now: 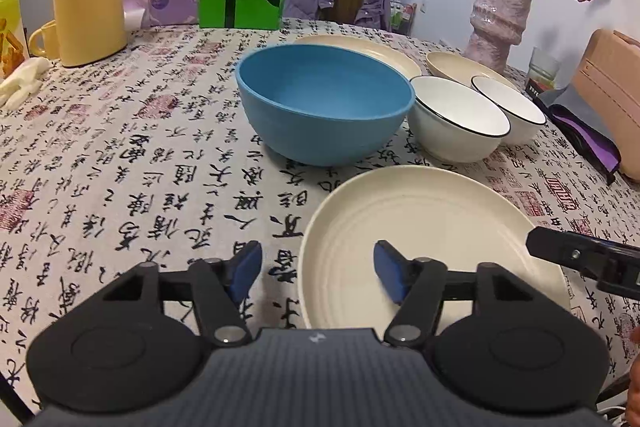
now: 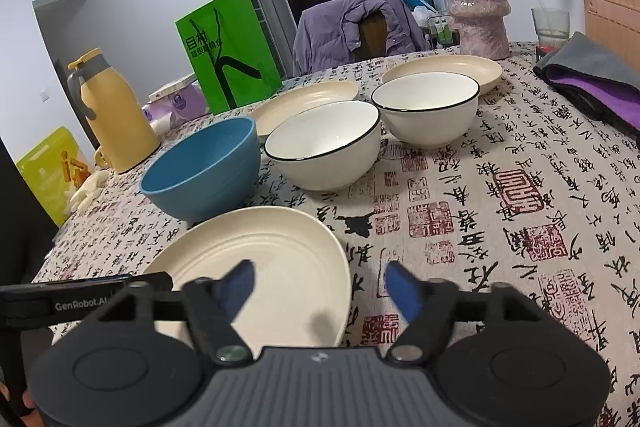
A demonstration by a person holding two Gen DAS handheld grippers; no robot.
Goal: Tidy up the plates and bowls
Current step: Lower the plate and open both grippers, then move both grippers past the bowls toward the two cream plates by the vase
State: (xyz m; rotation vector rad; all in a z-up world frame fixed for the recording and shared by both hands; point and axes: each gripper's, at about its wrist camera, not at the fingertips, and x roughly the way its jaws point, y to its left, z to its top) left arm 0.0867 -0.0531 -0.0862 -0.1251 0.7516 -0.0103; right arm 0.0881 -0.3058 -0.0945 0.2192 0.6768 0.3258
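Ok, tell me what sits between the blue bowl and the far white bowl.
The nearer white bowl sits between the blue bowl and the far white bowl, clearest in the right wrist view.

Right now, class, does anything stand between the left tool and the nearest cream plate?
Nothing visible does. The left tool is open, its right finger over the round cream plate. The blue plastic bowl sits beyond the plate, not in between.
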